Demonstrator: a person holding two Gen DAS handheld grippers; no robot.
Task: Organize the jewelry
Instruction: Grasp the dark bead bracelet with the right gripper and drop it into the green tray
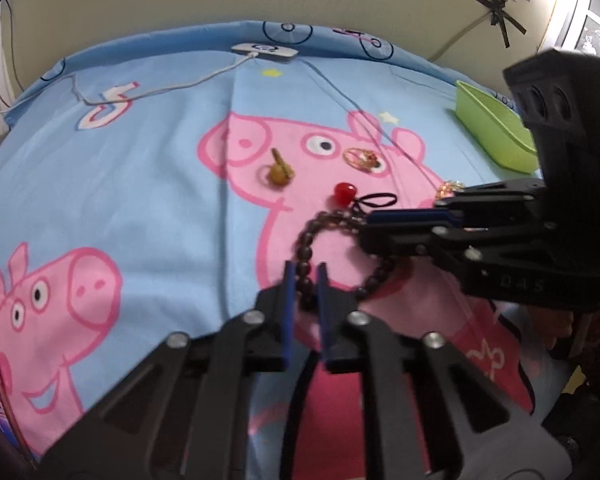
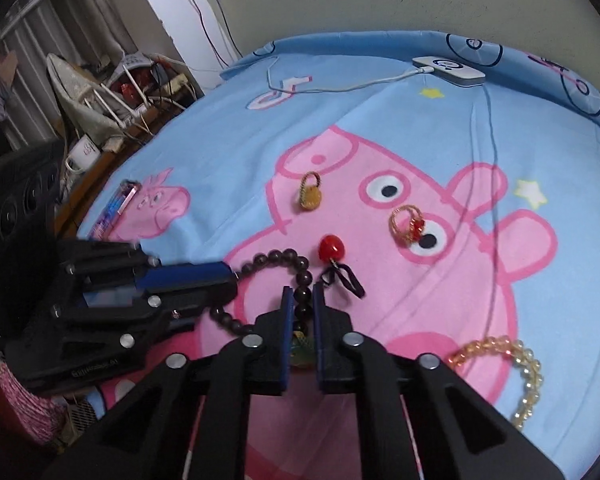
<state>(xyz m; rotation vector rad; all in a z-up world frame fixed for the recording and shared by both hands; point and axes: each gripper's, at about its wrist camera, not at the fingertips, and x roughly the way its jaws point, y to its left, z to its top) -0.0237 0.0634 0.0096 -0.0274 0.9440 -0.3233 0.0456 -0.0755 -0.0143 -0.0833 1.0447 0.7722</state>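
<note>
A dark bead bracelet (image 1: 306, 240) (image 2: 278, 258) lies on the Peppa Pig sheet. My left gripper (image 1: 305, 276) is shut on its near-left side, and it shows in the right wrist view (image 2: 230, 276). My right gripper (image 2: 300, 292) is shut on the bracelet's other side, and it shows in the left wrist view (image 1: 366, 226). A red bead charm with a black cord (image 1: 346, 191) (image 2: 332, 249), an amber pendant (image 1: 278, 172) (image 2: 310, 196), a gold ring with a red stone (image 1: 362, 159) (image 2: 408, 224) and a yellow bead bracelet (image 2: 504, 364) lie around.
A green tray (image 1: 496, 128) stands at the far right of the bed. A white device with a cable (image 1: 264, 51) (image 2: 448, 67) lies at the far edge. A phone (image 2: 116, 208) lies at the left edge. Cluttered furniture (image 2: 112, 92) stands beyond the bed's left side.
</note>
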